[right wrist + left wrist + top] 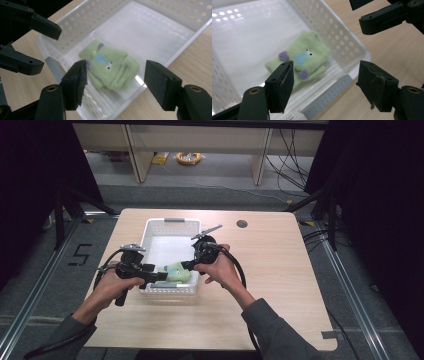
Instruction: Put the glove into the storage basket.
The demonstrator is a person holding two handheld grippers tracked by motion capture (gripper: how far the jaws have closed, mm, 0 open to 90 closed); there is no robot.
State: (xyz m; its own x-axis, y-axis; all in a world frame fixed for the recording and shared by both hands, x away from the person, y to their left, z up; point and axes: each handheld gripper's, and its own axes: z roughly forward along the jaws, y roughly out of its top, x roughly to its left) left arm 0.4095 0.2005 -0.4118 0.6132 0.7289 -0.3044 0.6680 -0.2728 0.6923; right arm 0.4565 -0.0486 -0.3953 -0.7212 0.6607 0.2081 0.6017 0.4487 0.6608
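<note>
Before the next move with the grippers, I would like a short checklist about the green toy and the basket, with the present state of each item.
1. Soft green plush toy with purple dots lies inside the white perforated plastic basket, at its near end: ok.
2. Left gripper jaws open, nothing between them: ok.
3. Right gripper jaws open, nothing between them: ok.
4. Both grippers hover over the near end of the basket, apart from the toy: ok.
5. The two grippers are close together; clearance for both to descend at once: cannot tell.
6. Basket sits flat on the light wooden table, well within its edges: ok.
</note>
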